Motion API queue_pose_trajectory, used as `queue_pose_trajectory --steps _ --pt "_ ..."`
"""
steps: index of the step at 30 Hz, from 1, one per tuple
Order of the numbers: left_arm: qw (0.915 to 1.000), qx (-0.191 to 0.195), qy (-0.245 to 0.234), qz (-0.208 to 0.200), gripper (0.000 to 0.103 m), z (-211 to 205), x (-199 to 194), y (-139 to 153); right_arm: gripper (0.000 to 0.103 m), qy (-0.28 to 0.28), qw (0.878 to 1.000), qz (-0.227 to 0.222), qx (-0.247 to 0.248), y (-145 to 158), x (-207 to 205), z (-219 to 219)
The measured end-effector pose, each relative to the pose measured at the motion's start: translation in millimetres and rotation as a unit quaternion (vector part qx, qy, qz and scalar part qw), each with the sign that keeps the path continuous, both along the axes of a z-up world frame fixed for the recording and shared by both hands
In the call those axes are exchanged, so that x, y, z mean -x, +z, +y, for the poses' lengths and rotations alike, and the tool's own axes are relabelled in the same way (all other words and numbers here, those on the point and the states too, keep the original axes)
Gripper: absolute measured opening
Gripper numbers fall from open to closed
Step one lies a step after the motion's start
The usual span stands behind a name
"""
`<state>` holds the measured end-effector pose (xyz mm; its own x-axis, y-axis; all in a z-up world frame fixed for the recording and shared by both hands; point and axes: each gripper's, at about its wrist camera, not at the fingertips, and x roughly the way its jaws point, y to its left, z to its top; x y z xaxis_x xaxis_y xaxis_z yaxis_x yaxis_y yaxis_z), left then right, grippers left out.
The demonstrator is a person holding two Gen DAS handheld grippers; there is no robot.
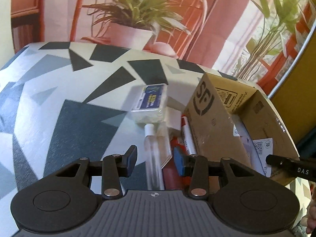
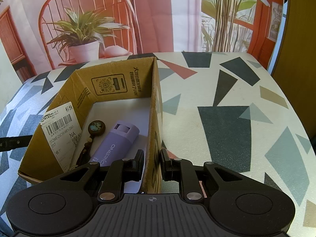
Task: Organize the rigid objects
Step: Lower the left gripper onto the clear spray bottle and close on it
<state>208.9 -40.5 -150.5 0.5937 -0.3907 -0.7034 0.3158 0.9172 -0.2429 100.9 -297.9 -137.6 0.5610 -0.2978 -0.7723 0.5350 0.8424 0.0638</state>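
My left gripper (image 1: pixel 155 161) is open above a clear tube with a white cap (image 1: pixel 152 154) and a dark red object (image 1: pixel 171 172) lying on the table. A red and white marker (image 1: pixel 187 136), a white block (image 1: pixel 173 118) and a white box with a blue label (image 1: pixel 151 102) lie just beyond, left of the cardboard box (image 1: pixel 213 122). My right gripper (image 2: pixel 152 164) is shut on the right wall of the cardboard box (image 2: pixel 156 118). Inside lie a purple cylinder (image 2: pixel 114 144) and a beaded pendant (image 2: pixel 94 130).
The table (image 2: pixel 227 118) has a white top with dark geometric shapes. Behind it hangs a backdrop picturing a potted plant (image 1: pixel 134 19) and a red chair (image 2: pixel 86 19). The right gripper's arm (image 1: pixel 290 167) shows at the right edge of the left wrist view.
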Motion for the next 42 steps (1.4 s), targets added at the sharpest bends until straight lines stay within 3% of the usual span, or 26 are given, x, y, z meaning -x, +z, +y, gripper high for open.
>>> queue_pose_trajectory --steps 10,16,18,20,32,42 --pt "0.9996 -0.022 -0.016 -0.006 0.042 -28.3 -23.2 -11.0 0.017 0.0 1.0 0.002 0.003 0.9 0.6 -0.4" --pt "0.9997 -0.02 -0.011 0.002 0.022 -24.9 -23.0 -15.5 0.017 -0.001 1.0 0.001 0.002 1.0 0.1 -0.9" --pt "0.9998 -0.013 -0.008 0.01 0.01 -20.8 -22.9 -17.6 0.017 -0.001 1.0 0.001 0.002 0.8 0.2 -0.9" --pt "0.9998 -0.013 -0.005 0.011 0.008 -18.2 -21.0 -18.3 0.017 -0.001 1.0 0.001 0.002 0.8 0.1 -0.8" --pt "0.9988 0.025 0.011 0.042 0.006 0.9 -2.7 -21.6 0.017 -0.001 1.0 0.001 0.003 0.7 0.3 -1.1" --pt "0.999 0.014 0.011 0.041 0.006 -0.6 4.7 -20.1 0.017 0.0 1.0 0.001 0.003 0.4 0.3 -0.7"
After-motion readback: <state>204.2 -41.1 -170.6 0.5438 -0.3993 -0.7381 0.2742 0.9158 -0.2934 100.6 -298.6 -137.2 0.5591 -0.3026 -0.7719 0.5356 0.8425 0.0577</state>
